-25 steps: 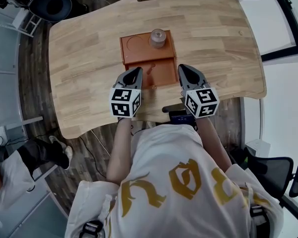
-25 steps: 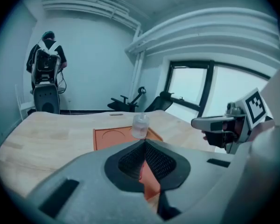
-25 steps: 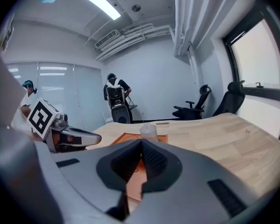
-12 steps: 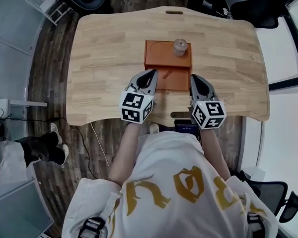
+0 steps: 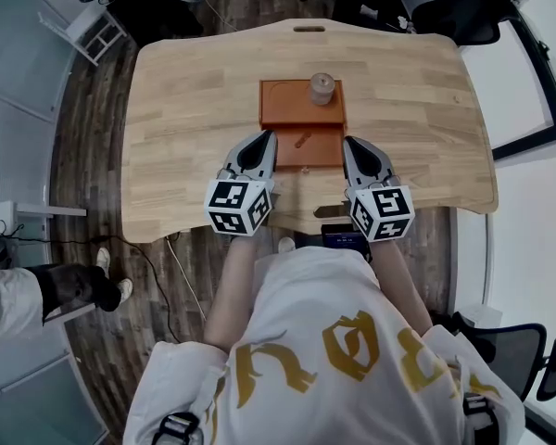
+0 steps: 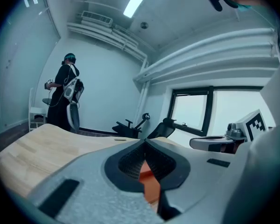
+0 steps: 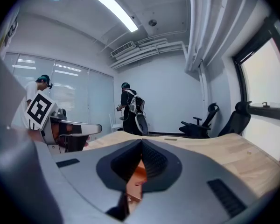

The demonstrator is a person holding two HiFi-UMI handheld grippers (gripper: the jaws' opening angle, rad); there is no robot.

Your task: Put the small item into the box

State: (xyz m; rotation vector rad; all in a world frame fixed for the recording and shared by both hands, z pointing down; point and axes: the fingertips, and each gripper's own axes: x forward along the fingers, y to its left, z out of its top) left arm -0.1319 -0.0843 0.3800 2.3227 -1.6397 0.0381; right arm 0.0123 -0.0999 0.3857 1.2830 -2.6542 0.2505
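Note:
An orange-brown box [image 5: 280, 108] lies open at the middle of the wooden table [image 5: 185, 91]. A small clear jar [image 5: 322, 88] stands on its far half. A small reddish item [image 5: 302, 140] lies in its near half. My left gripper [image 5: 264, 142] is shut and empty at the box's near left corner. My right gripper [image 5: 351, 146] is shut and empty at the near right corner. In the left gripper view the tips [image 6: 144, 142] meet, with the box [image 6: 150, 186] showing under them. The right gripper view shows the same: closed tips [image 7: 141, 142] over the box [image 7: 137, 177].
A slot [image 5: 308, 29] is cut in the table's far edge. A dark device [image 5: 341, 239] sits at the near edge by my body. Office chairs [image 5: 454, 12] stand beyond the table. A person [image 7: 129, 108] stands in the room's background, and another sits at the left [image 5: 37, 290].
The head camera has shifted, so the table sits differently in the picture. Both grippers keep their places beside the box's near half, still shut.

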